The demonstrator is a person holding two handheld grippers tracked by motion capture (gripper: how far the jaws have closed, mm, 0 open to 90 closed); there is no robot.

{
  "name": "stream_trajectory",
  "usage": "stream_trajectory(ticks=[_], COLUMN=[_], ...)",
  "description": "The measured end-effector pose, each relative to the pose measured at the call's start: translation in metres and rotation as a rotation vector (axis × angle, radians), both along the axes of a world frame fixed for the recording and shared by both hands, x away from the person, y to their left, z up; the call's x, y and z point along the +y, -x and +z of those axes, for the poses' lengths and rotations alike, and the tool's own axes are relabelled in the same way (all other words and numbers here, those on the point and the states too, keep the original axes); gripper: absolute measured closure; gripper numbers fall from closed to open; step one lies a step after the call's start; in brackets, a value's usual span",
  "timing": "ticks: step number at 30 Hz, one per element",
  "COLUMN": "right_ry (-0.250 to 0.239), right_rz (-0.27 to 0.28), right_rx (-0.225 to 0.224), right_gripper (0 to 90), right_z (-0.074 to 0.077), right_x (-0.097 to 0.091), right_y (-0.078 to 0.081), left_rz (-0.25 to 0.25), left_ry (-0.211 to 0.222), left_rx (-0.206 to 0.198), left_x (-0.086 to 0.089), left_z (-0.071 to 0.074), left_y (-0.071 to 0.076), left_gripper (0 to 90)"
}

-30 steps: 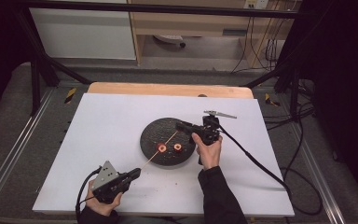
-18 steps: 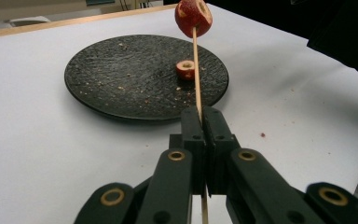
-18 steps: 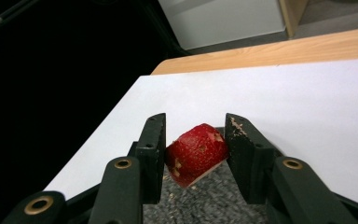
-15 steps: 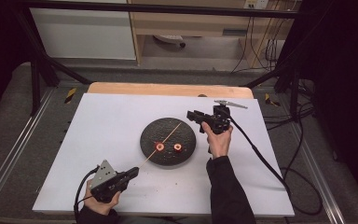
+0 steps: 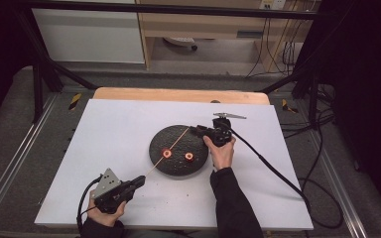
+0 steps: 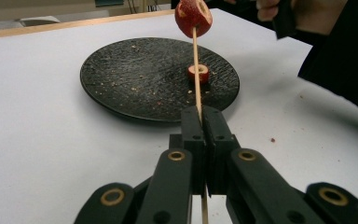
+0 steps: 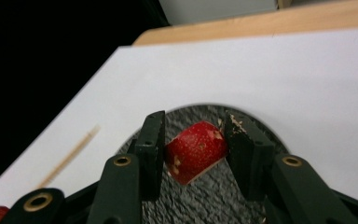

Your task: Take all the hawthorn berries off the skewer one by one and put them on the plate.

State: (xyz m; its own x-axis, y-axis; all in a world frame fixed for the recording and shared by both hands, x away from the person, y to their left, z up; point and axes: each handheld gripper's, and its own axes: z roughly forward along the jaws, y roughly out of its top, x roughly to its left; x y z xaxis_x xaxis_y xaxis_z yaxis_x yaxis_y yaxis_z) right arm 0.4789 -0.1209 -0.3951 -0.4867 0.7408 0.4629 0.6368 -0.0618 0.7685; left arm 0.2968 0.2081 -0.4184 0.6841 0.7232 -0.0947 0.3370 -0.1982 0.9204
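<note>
On the white desk top (image 5: 129, 129), the round black textured plate (image 5: 155, 148) sits mid-desk toward the right edge, with a second red fruit ring (image 5: 189, 157) lying on it beside the skewer's line. Your left gripper (image 5: 138, 181), near the front edge, is clamped tight on the thin wooden skewer (image 6: 196, 79) carrying a red strawberry ring (image 6: 193, 16) over the plate. Your right gripper (image 7: 193, 154) pinches a red strawberry chunk (image 7: 196, 150), now lower at the plate's far right rim than half a second ago.

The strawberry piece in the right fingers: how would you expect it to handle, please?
The strawberry piece looks soft and wet, so hard squeezing would probably bruise it. Crumbs cling to one of the fingers, suggesting it sheds bits. Its rounded side might slip or turn.
</note>
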Motion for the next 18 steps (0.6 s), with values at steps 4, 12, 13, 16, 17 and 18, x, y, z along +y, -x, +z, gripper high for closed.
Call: stream_trajectory(ticks=[4, 12, 13, 16, 17, 18], right_ry=[0.029, 0.088, 0.104, 0.127, 0.135, 0.14], right_rz=[0.021, 0.048, 0.062, 0.067, 0.07, 0.07], right_rx=[0.03, 0.061, 0.07, 0.072, 0.073, 0.073], right_gripper=[60.3, 60.1, 59.9, 59.9, 59.9, 59.8], right_z=[-0.019, -0.043, -0.047, -0.051, -0.052, -0.053], right_x=[0.01, 0.021, 0.022, 0.023, 0.024, 0.024], right_y=[-0.002, -0.002, -0.002, -0.002, -0.002, -0.002], left_rz=[0.0, -0.002, -0.002, -0.003, -0.003, -0.003], left_ry=[0.0, -0.005, -0.005, -0.005, -0.005, -0.005], left_rx=[0.002, 0.008, 0.009, 0.011, 0.011, 0.011], left_x=[0.0, -0.001, -0.001, -0.001, -0.001, -0.002], left_z=[0.0, -0.002, -0.002, -0.002, -0.002, -0.003], left_y=[0.0, -0.001, -0.001, -0.001, -0.001, -0.001], left_gripper=[88.2, 88.2, 88.2, 88.2, 88.3, 88.2])
